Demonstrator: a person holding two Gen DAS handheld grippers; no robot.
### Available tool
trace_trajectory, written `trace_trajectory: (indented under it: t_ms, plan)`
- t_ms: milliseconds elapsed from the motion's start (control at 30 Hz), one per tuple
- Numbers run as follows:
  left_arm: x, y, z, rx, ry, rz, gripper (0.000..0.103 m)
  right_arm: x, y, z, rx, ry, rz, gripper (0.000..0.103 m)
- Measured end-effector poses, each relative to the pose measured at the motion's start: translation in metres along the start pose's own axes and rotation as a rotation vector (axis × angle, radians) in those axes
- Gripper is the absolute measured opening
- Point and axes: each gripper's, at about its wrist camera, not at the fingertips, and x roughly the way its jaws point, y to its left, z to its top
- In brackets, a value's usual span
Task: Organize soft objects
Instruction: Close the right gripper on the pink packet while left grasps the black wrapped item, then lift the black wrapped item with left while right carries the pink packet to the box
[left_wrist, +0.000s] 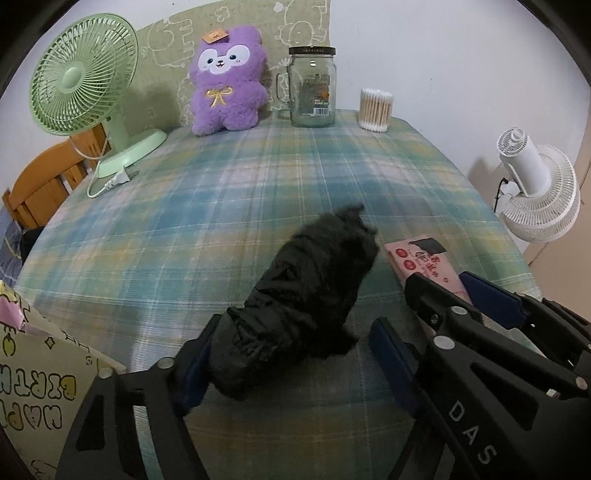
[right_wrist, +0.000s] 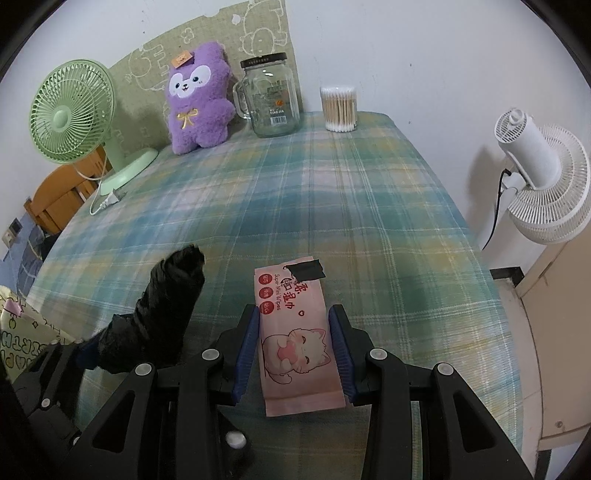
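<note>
A black crinkly roll lies between my left gripper's wide-open jaws, against the left pad, with a gap to the right pad. It also shows in the right wrist view. A pink wet-wipes pack with a cat drawing lies flat on the plaid cloth between my right gripper's blue pads, which stand at its two sides. The pack also shows in the left wrist view. A purple plush bear sits at the table's far edge.
At the far edge stand a green desk fan with its loose plug, a glass jar mug and a tub of cotton swabs. A white fan stands right of the table. A birthday-print bag is near left.
</note>
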Motion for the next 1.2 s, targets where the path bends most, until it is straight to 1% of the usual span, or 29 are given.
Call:
trace_trajectory:
  t_ms: [33,67,100,167,267,367,433,500,733,1200]
  plan:
    - [-0.001,0.0,0.0,0.004,-0.004,0.003,0.068,0.0,0.0,0.0,0.0,0.0,-0.003,0.042]
    - [-0.002,-0.001,-0.001,0.01,-0.007,0.008,0.061,0.001,-0.001,-0.001,0.002,0.001,-0.006,0.042]
    - [-0.003,-0.002,-0.002,0.02,-0.01,0.006,0.059,0.001,-0.001,-0.002,0.004,0.005,-0.003,0.042]
    - [-0.004,-0.003,-0.002,0.03,-0.012,0.0,0.048,0.001,-0.002,-0.003,0.008,0.006,0.0,0.042]
    - [-0.005,-0.003,-0.002,0.033,-0.01,-0.005,0.04,0.0,0.0,-0.002,0.005,0.0,-0.008,0.042]
    - [-0.007,-0.004,-0.003,0.032,-0.007,0.009,0.036,-0.003,-0.001,-0.003,0.002,-0.01,-0.022,0.042]
    - [-0.009,-0.005,-0.002,0.032,-0.006,-0.005,0.035,-0.008,-0.001,-0.003,0.0,-0.032,-0.027,0.042]
    - [-0.012,-0.005,-0.003,0.033,-0.014,-0.001,0.035,-0.012,0.0,-0.003,-0.001,-0.044,-0.029,0.042]
    - [-0.019,-0.003,-0.008,0.03,-0.011,0.006,0.034,-0.021,0.004,-0.008,0.003,-0.045,-0.057,0.042]
    - [-0.056,0.0,-0.02,0.028,-0.058,-0.003,0.034,-0.061,0.011,-0.021,0.013,-0.098,-0.045,0.042]
